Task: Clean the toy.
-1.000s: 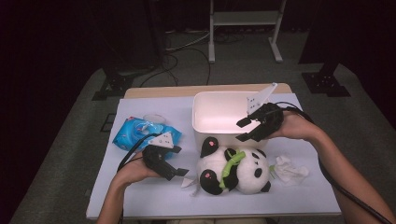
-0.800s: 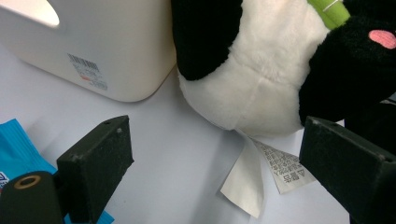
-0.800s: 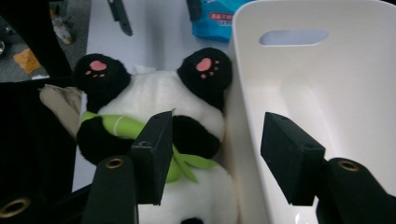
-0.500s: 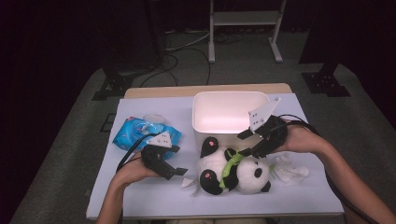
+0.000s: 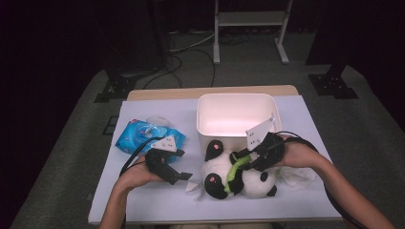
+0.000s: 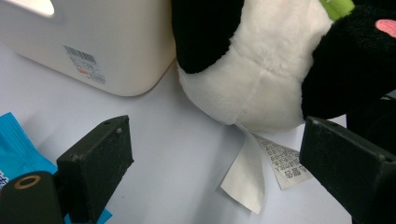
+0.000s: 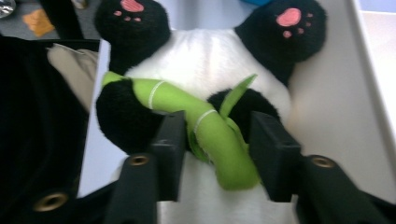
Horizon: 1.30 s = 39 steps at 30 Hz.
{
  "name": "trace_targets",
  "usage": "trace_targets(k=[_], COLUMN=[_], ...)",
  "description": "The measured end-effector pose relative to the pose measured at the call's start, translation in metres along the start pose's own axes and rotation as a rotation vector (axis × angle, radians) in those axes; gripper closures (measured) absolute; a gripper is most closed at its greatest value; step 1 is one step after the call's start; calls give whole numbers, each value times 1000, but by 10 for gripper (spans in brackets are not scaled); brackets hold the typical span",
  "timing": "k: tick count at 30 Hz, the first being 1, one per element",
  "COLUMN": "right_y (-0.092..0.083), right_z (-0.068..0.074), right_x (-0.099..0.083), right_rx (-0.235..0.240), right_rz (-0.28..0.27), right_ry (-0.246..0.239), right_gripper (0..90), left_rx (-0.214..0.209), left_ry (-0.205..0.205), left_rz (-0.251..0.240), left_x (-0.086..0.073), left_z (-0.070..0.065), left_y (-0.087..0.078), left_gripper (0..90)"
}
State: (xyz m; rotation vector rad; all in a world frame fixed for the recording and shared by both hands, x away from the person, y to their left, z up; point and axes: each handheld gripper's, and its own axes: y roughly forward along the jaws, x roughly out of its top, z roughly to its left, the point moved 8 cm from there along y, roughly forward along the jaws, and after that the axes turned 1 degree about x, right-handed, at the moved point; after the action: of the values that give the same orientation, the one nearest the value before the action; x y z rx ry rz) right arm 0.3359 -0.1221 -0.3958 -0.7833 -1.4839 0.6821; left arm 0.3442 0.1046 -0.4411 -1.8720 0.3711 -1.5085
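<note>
White table (image 5: pixel 153 200): right gripper (image 5: pixel 241 160) jaws closing around plush panda's (image 5: pixel 239 179) green bamboo (image 5: pixel 234 171); left gripper (image 5: pixel 184 176) jaws wide, empty; cream bin (image 5: pixel 234 117) upper centre, blue wipes pack (image 5: pixel 138 136) left.

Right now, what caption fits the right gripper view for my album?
Right gripper straddles the toy panda's green bamboo stalk, jaws just closing around it.

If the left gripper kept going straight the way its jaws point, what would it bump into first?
Probably the plush black-and-white panda: its white fur lies straight ahead of the open left gripper, with its paper sewn-in tag on the table before it. Depth is hard to judge.
</note>
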Motion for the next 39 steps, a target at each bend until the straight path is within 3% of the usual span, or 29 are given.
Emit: trace_targets(k=[4,11,26,39], right_y=[2,4,7,11], right_z=[2,2,0,-3], right_x=[1,0,-1,0], right_rx=[5,19,15,35], right_rz=[5,3,7,26], right_ry=[-27,-28,22,34], right_gripper=[639,712,724,716], left_rx=[0,2,-3,-14], left_ry=[4,-4,-14,-22], left_rz=[-2,-3,13,25], left_x=[1,0,-5,-7], left_z=[-1,0,2,3], left_y=[0,-1,6,11], left_gripper=[89,89,89,89])
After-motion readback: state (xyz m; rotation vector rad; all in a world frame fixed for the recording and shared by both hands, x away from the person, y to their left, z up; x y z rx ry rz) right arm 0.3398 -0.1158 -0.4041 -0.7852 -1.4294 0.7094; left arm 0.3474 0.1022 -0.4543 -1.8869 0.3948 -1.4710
